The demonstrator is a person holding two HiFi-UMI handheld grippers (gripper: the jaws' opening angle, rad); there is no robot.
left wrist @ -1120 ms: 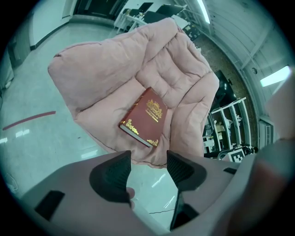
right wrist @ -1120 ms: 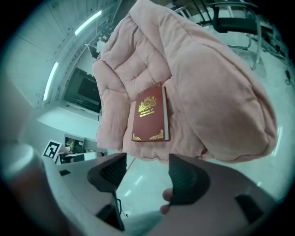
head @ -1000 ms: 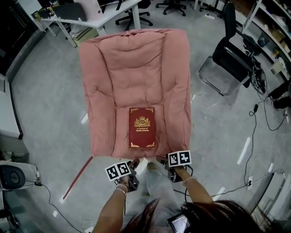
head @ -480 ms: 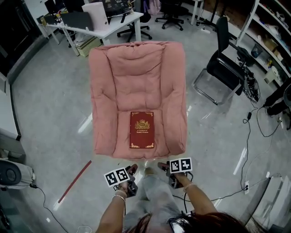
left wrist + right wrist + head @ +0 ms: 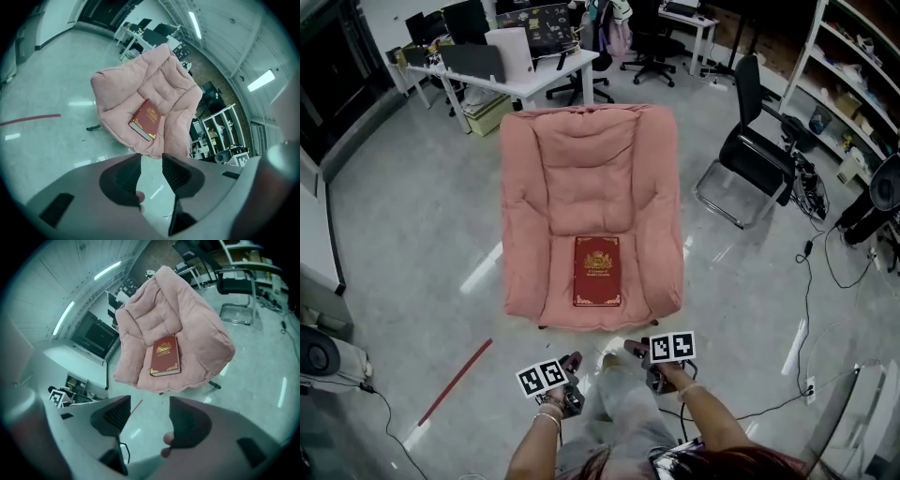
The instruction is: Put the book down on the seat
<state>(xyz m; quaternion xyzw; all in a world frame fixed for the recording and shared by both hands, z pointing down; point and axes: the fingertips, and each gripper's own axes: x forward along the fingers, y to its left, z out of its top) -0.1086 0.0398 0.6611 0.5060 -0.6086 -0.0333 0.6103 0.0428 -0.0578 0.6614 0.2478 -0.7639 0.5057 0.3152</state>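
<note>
- Book (image 5: pixel 597 271): it lies flat, cover up, on the seat (image 5: pixel 553 298) of the pink armchair (image 5: pixel 581 159), toward the front edge and square to it. Nothing touches it.
- Left gripper (image 5: pixel 573 360): my jaws stand a narrow gap apart with nothing between them; only bare floor (image 5: pixel 56 136) shows through the gap. They have just been closing.
- Right gripper (image 5: pixel 636 348): my jaws stand wider apart, also empty. They too have just been closing a little.
- Step in hand, as I judge it: the placing looks done, and what remains is to withdraw. To do it well, I should keep both grippers clear of the cushion's front lip so that nothing drags the book, and leave it lying as it is.
- Against a second ago: the book keeps the same spot on the seat. The armchair sits higher and smaller in the head view, and more floor shows between its front edge and my grippers, which were then just beside that edge. I read this as my stepping back from the chair.
</note>
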